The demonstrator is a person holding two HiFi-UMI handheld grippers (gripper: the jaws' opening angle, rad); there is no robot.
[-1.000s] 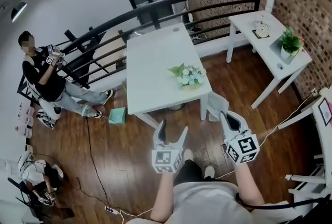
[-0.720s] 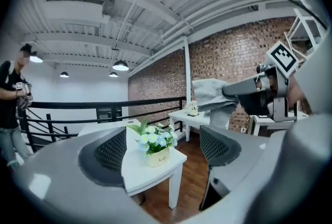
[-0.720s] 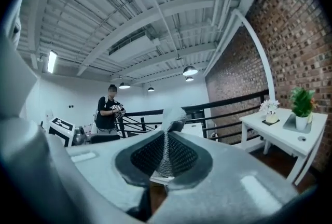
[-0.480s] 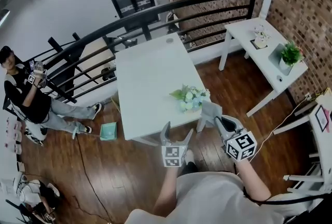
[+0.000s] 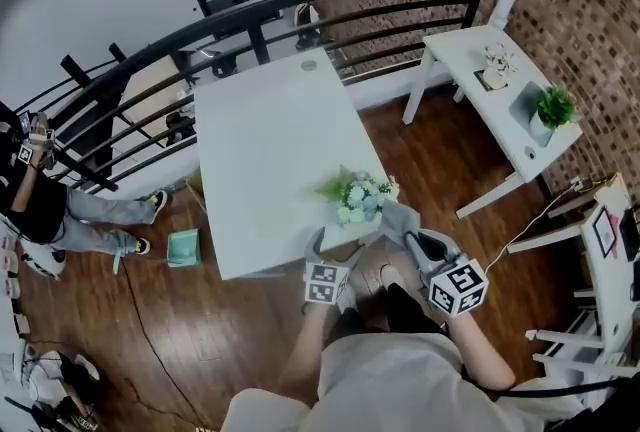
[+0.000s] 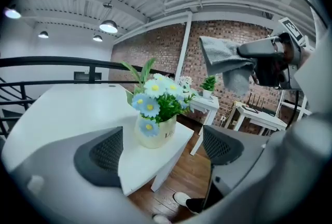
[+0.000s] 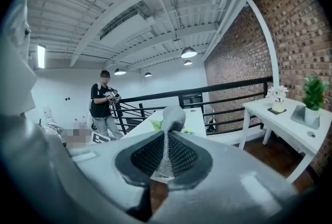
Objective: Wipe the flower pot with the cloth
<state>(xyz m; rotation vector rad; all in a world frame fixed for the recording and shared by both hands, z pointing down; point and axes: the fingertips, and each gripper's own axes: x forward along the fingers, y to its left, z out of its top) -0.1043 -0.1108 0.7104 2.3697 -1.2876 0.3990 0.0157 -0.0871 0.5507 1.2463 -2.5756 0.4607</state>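
Now flower pot point(image 6: 154, 134) (daisies point(image 6: 155, 94) inside), left fingers point(image 6: 101, 154) opening empty, right fingers point(image 7: 147, 158) pinching cloth point(image 7: 173, 115).

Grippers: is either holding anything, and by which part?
Right gripper holds the cloth, a thin fold pinched between its jaws, the rest bunched beyond the tips. Left gripper holds nothing; its jaws are opening, empty.

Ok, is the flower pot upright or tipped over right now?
Upright: the flower pot stands on its base near the table corner, flowers pointing up.

Only the flower pot point(image 5: 358, 204) stands on the otherwise bare table point(image 5: 258, 135).
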